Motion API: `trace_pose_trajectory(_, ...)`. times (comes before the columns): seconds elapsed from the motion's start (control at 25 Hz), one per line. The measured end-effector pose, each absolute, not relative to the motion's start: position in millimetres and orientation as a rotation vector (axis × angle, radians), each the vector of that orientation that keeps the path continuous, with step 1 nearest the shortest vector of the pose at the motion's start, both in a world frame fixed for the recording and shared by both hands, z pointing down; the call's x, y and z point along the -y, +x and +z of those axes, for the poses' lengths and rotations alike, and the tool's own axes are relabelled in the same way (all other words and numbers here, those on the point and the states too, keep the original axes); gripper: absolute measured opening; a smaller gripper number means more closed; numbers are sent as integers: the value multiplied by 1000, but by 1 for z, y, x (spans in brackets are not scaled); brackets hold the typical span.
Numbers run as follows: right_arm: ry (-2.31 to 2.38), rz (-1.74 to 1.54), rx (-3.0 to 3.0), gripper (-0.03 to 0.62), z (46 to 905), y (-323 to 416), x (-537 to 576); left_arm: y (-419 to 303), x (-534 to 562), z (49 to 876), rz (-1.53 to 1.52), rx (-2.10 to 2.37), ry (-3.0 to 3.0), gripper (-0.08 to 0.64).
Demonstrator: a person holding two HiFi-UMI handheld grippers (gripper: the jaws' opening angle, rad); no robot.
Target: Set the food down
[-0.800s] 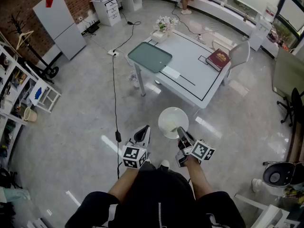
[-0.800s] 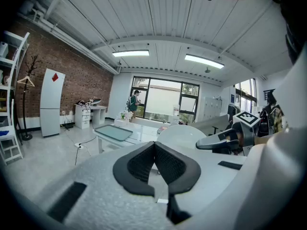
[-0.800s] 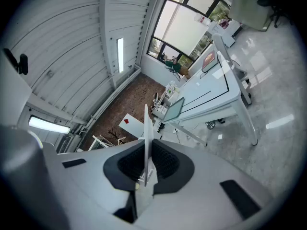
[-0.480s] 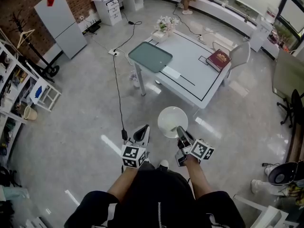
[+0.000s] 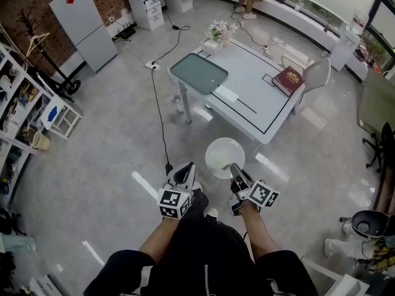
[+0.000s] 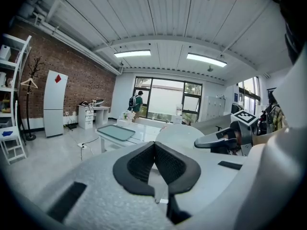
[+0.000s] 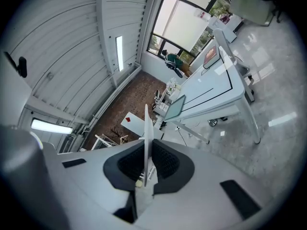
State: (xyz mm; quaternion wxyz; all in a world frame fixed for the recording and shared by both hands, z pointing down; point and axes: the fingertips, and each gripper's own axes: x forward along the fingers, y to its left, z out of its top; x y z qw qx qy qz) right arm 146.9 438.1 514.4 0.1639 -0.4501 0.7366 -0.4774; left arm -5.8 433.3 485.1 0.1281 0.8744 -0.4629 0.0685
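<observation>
While right tongs (image 5: 235, 170) pinch the plate (image 5: 224, 158) rim and left tongs (image 5: 184, 169) press together empty, I judge set-down pending: tabletop (image 5: 259, 91) well ahead.

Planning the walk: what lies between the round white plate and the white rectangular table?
Head view: only bare grey floor between the round white plate and the white rectangular table.

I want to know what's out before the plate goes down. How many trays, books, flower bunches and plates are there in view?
green tray: 1
red book: 1
flower bunch: 1
white plate: 1, carried, not yet on the table
Total: 4
</observation>
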Motion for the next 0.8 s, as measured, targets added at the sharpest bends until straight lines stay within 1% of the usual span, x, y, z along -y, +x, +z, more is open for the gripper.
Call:
trace_pose_trajectory(0.36,-1271,-1436,-2053,25,539,148,-369,3,-355,503,196,1340,2525,6)
trace_pose_trajectory(0.8,-1338,-1502,-2028,25,558,130,-219,-16,-198,530,205,1286,2464,6)
